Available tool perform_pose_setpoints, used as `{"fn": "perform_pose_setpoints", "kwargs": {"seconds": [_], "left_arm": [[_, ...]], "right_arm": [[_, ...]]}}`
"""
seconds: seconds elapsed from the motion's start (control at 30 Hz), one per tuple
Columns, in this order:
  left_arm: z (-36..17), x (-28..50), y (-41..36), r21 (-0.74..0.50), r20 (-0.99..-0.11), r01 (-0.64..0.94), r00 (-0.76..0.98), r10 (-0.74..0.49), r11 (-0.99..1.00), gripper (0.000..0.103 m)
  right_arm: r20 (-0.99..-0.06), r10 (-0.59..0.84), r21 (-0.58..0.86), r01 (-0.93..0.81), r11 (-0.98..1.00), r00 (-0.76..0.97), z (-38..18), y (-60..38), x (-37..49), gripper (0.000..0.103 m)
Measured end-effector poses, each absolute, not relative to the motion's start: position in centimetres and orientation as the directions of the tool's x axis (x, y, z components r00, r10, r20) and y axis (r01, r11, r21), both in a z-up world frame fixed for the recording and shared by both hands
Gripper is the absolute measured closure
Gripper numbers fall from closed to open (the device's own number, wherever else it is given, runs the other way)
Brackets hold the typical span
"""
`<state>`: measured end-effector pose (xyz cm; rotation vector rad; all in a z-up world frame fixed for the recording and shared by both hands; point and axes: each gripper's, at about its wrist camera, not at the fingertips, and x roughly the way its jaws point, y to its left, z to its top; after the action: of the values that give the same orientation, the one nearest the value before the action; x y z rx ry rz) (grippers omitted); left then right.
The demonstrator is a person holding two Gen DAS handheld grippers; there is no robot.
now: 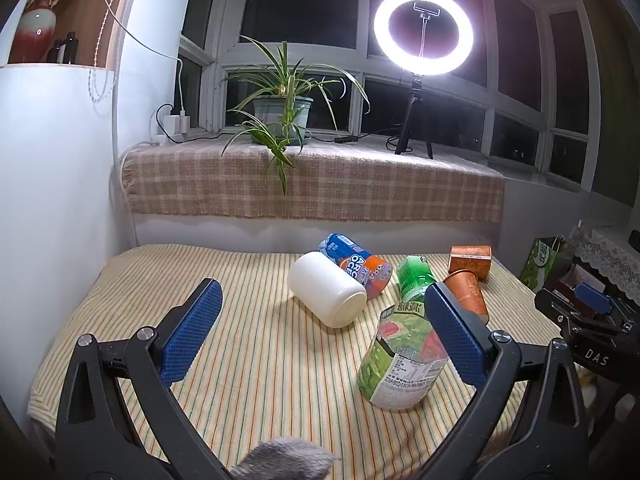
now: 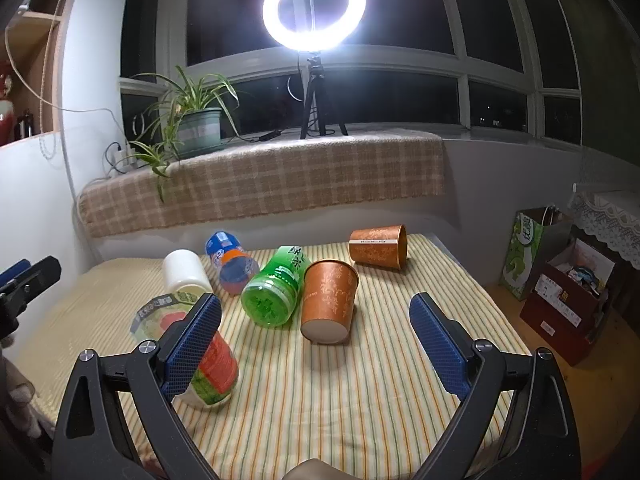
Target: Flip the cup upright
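Several cups lie on their sides on the striped tablecloth [image 2: 360, 400]. A white cup [image 1: 326, 294] [image 2: 186, 272], a blue-orange cup [image 1: 358, 264] [image 2: 232, 260], a green cup [image 1: 416, 278] [image 2: 276, 292], a near orange cup [image 2: 328, 300] [image 1: 468, 292], a far orange cup [image 2: 378, 246] [image 1: 470, 260] and a watermelon-print cup [image 1: 400, 360] [image 2: 208, 360]. My left gripper [image 1: 322, 332] is open and empty, with the watermelon cup against its right finger. My right gripper [image 2: 316, 340] is open and empty, just in front of the near orange cup.
A plaid-covered window ledge [image 1: 320, 184] runs behind the table, bearing a potted plant [image 1: 280, 108] and a ring light on a tripod [image 1: 422, 32]. A white wall stands on the left. A green bag [image 2: 528, 248] and a red box [image 2: 568, 312] sit on the floor at right.
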<state>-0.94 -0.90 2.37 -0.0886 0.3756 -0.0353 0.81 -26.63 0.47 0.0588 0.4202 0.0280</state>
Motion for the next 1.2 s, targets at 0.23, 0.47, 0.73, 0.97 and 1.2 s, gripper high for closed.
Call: {"fn": "perform_pose_setpoints", "kwargs": {"seconds": [0.23, 0.47, 0.73, 0.97, 1.2], "left_arm": [[2.4, -0.7, -0.6, -0.085, -0.374, -0.008, 0.927, -0.025, 0.996, 0.000], [2.2, -0.5, -0.5, -0.073, -0.376, -0.018, 0.927, -0.011, 0.997, 0.000], [2.1, -0.4, -0.5, -0.073, -0.377, -0.018, 0.926, -0.011, 0.997, 0.000], [1.9, -0.1, -0.3, -0.072, -0.383, -0.015, 0.924, -0.014, 0.997, 0.000], [1.9, -0.1, -0.3, -0.071, -0.383, -0.016, 0.924, -0.013, 0.997, 0.000]], "right_arm": [[-0.395, 0.034, 0.067, -0.008, 0.998, 0.918, 0.5, -26.6, 0.9, 0.001], [-0.403, 0.036, 0.075, -0.006, 0.997, 0.914, 0.3, -26.5, 1.2, 0.001], [-0.407, 0.035, 0.077, -0.004, 0.997, 0.913, 0.3, -26.3, 1.4, 0.001], [-0.420, 0.035, 0.075, -0.004, 0.997, 0.907, 0.0, -26.1, 1.7, 0.001], [-0.427, 0.040, 0.074, -0.010, 0.997, 0.903, -0.3, -25.9, 1.9, 0.001]]}}
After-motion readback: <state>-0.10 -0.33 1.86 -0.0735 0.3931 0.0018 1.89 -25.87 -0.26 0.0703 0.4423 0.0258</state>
